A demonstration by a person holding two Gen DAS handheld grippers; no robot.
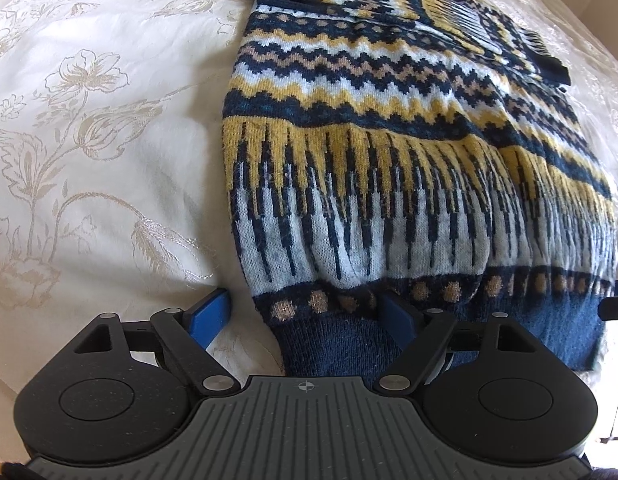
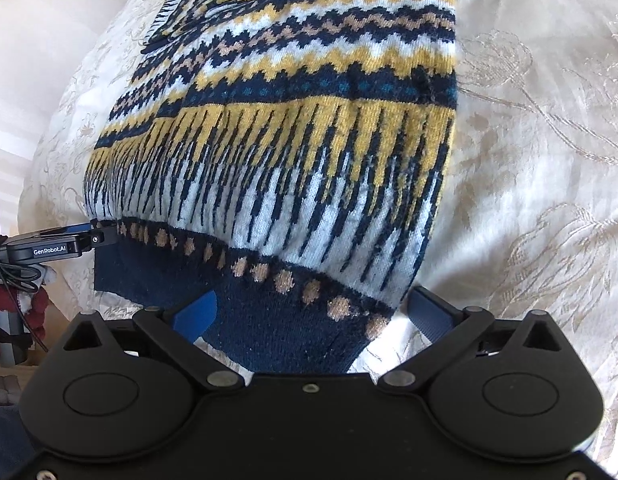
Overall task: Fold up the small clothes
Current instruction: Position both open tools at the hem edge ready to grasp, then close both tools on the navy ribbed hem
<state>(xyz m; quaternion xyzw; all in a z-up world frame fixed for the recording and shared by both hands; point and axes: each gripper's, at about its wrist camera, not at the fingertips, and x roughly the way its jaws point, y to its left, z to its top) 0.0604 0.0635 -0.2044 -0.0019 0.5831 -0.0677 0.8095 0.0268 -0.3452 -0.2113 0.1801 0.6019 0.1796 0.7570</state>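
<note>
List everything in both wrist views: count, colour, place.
patterned knit sweater: 1, navy, yellow, pale blue and tan zigzag bands with navy ribbed hem; lying on the bed, hem toward both grippers.
floral embroidered bedspread: 1, cream; under the sweater.
left gripper: 1, black with blue fingers; open at the hem's left corner, one finger on the bedspread, one on the knit.
right gripper: 1, black with blue fingers; open, straddling the hem's right corner.

Setting: a home, likely a bedroom. Evidence: cream bedspread with woven floral pattern, knitted sweater laid on it, pale wall behind.
</note>
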